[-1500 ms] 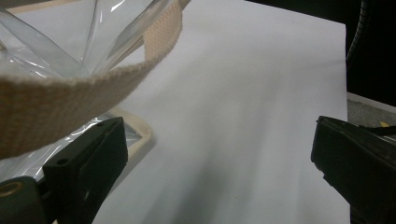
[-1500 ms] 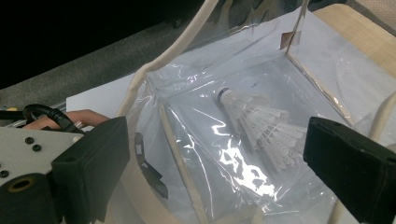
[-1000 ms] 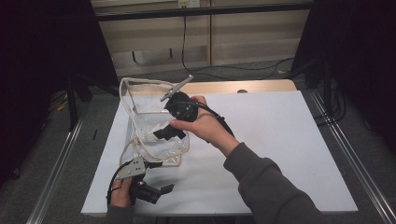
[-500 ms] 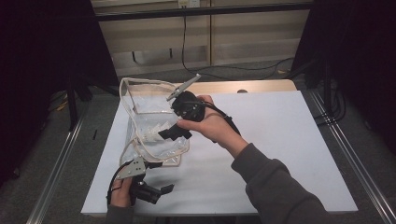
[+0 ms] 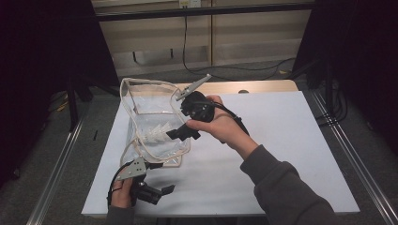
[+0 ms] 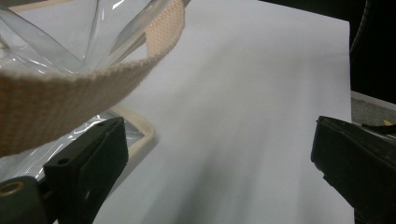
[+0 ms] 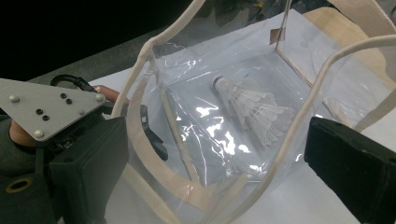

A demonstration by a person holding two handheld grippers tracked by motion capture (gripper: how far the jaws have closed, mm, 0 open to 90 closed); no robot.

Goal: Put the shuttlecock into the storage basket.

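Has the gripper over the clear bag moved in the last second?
Yes. The right gripper has drifted slightly right, toward the round hole in the wooden table edge.

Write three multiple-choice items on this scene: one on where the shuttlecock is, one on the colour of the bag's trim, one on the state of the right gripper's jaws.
1. Where does the shuttlecock lie?
A. inside the clear bag
B. on the bare table
C. between the left gripper's jaws

2. What colour is the bag's trim?
A. red
B. cream
C. blue

3. How do the right gripper's jaws stand?
A. shut on the shuttlecock
B. shut on the bag's rim
C. wide apart, holding nothing

Key:
1 A, the right gripper view shows it behind the clear plastic, on the bag's floor.
2 B, the edging and strap are pale cream.
3 C, the two black jaws stand at opposite edges of the right gripper view, with nothing gripped.
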